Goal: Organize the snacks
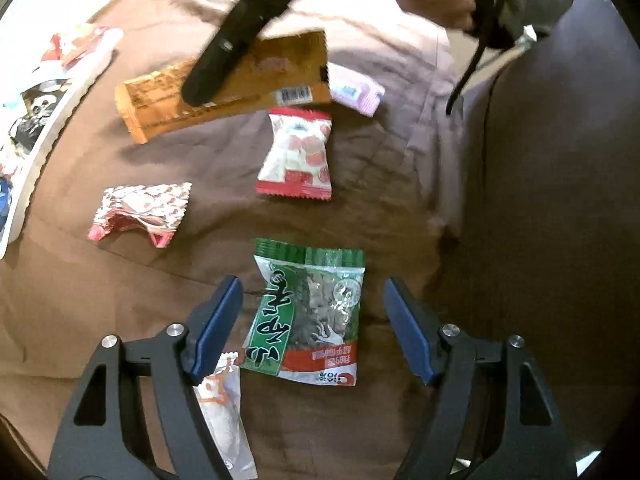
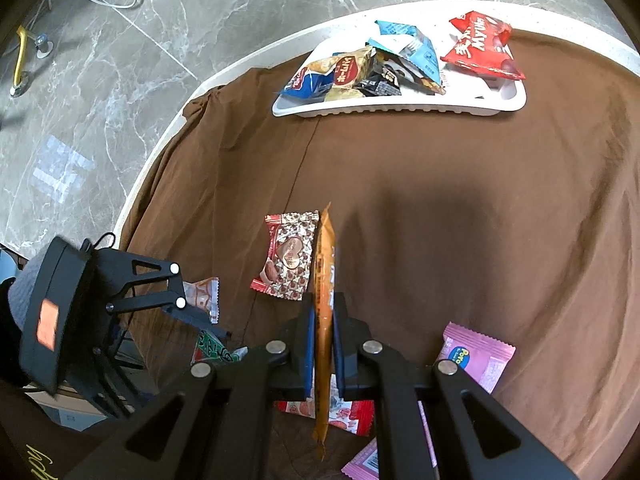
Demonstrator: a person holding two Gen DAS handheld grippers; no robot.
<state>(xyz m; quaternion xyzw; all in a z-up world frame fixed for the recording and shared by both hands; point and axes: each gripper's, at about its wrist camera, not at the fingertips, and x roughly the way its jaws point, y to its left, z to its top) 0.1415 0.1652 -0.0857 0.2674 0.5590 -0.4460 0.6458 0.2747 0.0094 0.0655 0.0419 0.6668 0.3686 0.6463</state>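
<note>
the left gripper [image 1: 314, 320] hung over the brown cloth [image 1: 360, 208] with its jaws standing wide, the blue pads [image 1: 218, 328] clear on either side of a green seaweed packet [image 1: 308, 316] that lay flat on the cloth between them, untouched. a white wrapper [image 1: 224, 412] poked out from under the left-hand finger. the right gripper [image 2: 323, 344] was clamped tight on a long orange snack bar [image 2: 325, 304], pinching it edge-on above the cloth so that it stuck out in front and behind the pads. beyond the green packet lay a red-and-white candy pack [image 1: 296, 154], and off to one side a crumpled heart-print chocolate wrapper [image 1: 140, 212]; a pink packet [image 2: 478, 356] sat just beside the right gripper's arm. farther out, near the table's rim, the white tray [image 2: 400, 111] already held a heap of snacks, among them a red bag [image 2: 482, 46] and a blue one [image 2: 412, 46]. past the round table's edge [image 2: 160, 140] was grey marble floor [image 2: 140, 60].
</note>
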